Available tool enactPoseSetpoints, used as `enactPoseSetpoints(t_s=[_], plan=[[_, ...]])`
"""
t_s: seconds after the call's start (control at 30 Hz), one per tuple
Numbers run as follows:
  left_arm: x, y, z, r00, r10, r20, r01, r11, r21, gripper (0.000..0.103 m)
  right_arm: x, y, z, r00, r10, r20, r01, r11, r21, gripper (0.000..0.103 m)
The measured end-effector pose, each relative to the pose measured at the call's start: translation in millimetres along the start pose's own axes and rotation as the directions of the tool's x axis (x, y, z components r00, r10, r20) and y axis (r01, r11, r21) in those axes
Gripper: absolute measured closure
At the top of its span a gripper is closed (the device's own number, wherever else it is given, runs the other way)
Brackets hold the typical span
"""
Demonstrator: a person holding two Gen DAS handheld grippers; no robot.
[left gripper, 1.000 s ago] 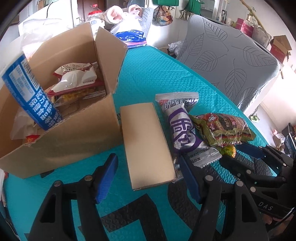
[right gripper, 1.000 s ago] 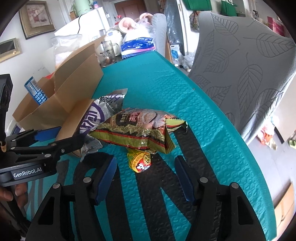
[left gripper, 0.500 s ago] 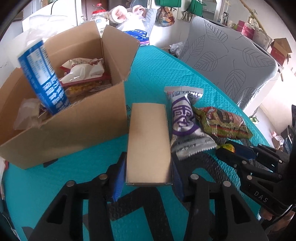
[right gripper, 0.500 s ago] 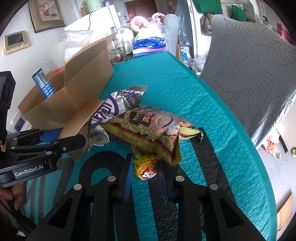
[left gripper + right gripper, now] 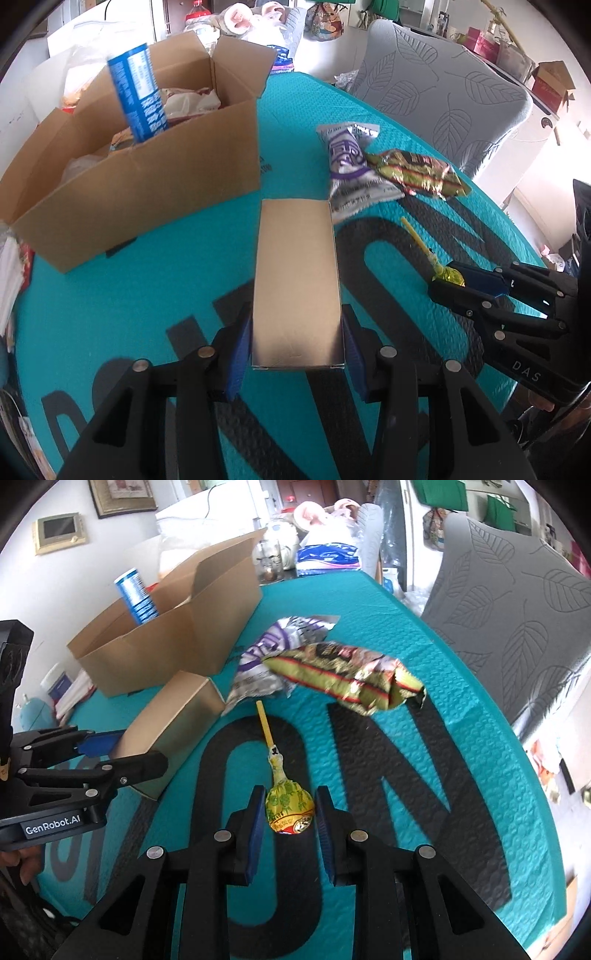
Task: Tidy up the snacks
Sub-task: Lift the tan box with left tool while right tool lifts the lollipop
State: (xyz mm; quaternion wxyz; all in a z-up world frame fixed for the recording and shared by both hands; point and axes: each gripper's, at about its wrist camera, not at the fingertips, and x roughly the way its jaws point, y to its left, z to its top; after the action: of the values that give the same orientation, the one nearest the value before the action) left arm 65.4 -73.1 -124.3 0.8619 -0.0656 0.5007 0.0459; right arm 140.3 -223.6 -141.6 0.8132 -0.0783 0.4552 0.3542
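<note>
The left gripper [image 5: 297, 347] is clamped across the near end of a plain box [image 5: 297, 273], its pads pressed against the two long sides. The box looks like light, stiff card; gripped across its narrow width it should hold well, though a hard squeeze could dent the walls, and held at one end the far end may sag or swing. It lies on the teal surface [image 5: 147, 280], just in front of the open carton [image 5: 147, 184] that already holds a blue tube [image 5: 138, 99] and several packets.

The right gripper [image 5: 290, 812] is closed on the wrapped head of a lollipop [image 5: 290, 806], the stick pointing away over the surface. The lollipop is surely very light, with a hard round head under a crinkly wrapper that could slip; the head is a better hold than the thin stick, which would pivot.

Beyond them a purple bag [image 5: 266, 657] and a green bag [image 5: 347, 679] lie overlapping on the surface, near the carton's corner. Both look soft, puffy and slick, with contents that probably crush easily; a gentle pinch on a sealed end would suit them best.
</note>
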Motion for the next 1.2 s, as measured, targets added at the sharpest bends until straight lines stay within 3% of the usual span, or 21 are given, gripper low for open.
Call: enactPoseSetpoints(t_s=[0.27, 0.33, 0.4, 0.47, 0.57, 0.63, 1.0, 1.07, 1.13, 1.2], plan=[[6, -1, -14, 0.998, 0.022, -0.062, -0.023, 1.0, -0.012, 0.057, -7, 15, -16, 0.997, 0.046, -0.054, -0.048, 0.998, -0.041, 0.076], [7, -1, -14, 0.999, 0.036, -0.033, -0.037, 0.999, -0.015, 0.055, -3, 17, -15, 0.998, 0.052, -0.039, -0.054, 0.998, -0.042, 0.075], [10, -3, -12, 0.998, 0.049, -0.034, -0.049, 0.999, -0.002, 0.054, -2, 17, -14, 0.997, 0.068, -0.026, -0.068, 0.997, -0.03, 0.069], [10, -3, -11, 0.998, 0.055, -0.02, -0.055, 0.998, 0.009, 0.053, 0, 18, -15, 0.996, 0.091, -0.017, -0.091, 0.996, -0.019, 0.054], [11, 0, -10, 0.998, 0.06, 0.001, -0.06, 0.998, -0.003, 0.042, 1, 21, -15, 0.996, 0.093, -0.004, -0.093, 0.995, -0.031, 0.048], [14, 5, -10, 0.997, 0.076, 0.007, -0.076, 0.997, -0.017, 0.026, 2, 25, -14, 0.997, 0.08, 0.005, -0.08, 0.996, -0.047, 0.046], [25, 11, 7, 0.995, 0.062, 0.074, -0.062, 0.998, 0.0, 0.021, 6, 31, -15, 0.999, 0.036, 0.033, -0.033, 0.995, -0.095, 0.044], [33, 10, 13, 0.994, 0.064, 0.087, -0.064, 0.998, -0.006, 0.014, 7, 30, -15, 0.999, 0.032, 0.034, -0.029, 0.995, -0.101, 0.044], [38, 11, 18, 0.992, 0.081, 0.102, -0.08, 0.997, -0.016, 0.0, 8, 30, -15, 0.999, 0.026, 0.035, -0.022, 0.994, -0.11, 0.044], [40, 13, 18, 0.991, 0.081, 0.106, -0.078, 0.996, -0.034, 0.0, 8, 30, -14, 0.999, 0.02, 0.035, -0.016, 0.993, -0.116, 0.044]])
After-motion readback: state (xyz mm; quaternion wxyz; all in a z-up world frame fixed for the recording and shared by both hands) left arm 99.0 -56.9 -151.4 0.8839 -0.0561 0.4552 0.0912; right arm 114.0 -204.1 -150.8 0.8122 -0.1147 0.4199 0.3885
